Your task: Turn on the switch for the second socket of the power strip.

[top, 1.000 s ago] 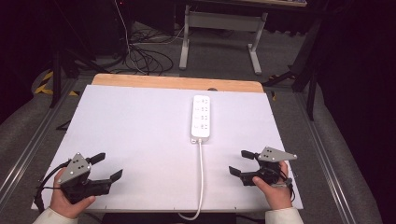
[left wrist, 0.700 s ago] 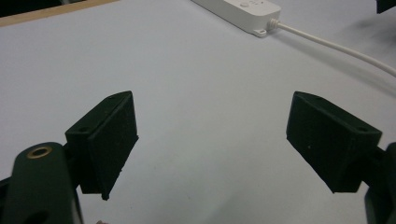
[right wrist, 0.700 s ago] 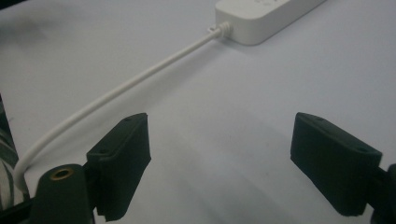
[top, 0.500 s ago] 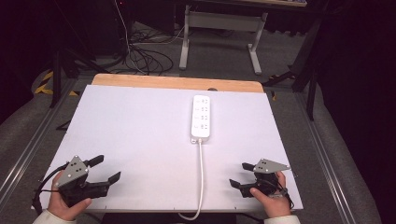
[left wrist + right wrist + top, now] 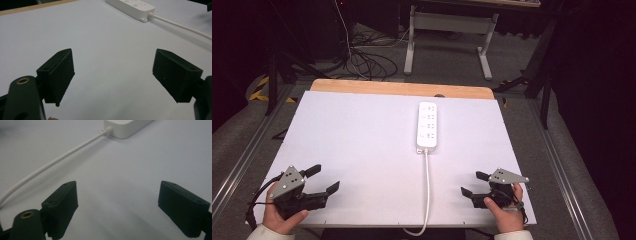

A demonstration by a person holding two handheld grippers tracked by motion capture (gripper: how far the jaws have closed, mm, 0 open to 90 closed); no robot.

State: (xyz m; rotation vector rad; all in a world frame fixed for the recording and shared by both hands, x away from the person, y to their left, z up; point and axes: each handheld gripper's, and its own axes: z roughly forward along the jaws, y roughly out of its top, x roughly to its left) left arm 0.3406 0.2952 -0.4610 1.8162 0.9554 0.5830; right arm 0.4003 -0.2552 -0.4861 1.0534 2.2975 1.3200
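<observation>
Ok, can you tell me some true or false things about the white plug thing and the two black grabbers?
1. The power strip lies on the white table. True.
2. The left gripper is squeezing the cord. False: its jaws stand wide apart with nothing between them, well to the left of the cord.
3. The cord runs from the strip's near end toward the person's edge of the table. True.
4. The right gripper is shut. False: its jaws are open, holding nothing.
5. Something is plugged into the power strip. False: no plug sits in any of its sockets.
</observation>
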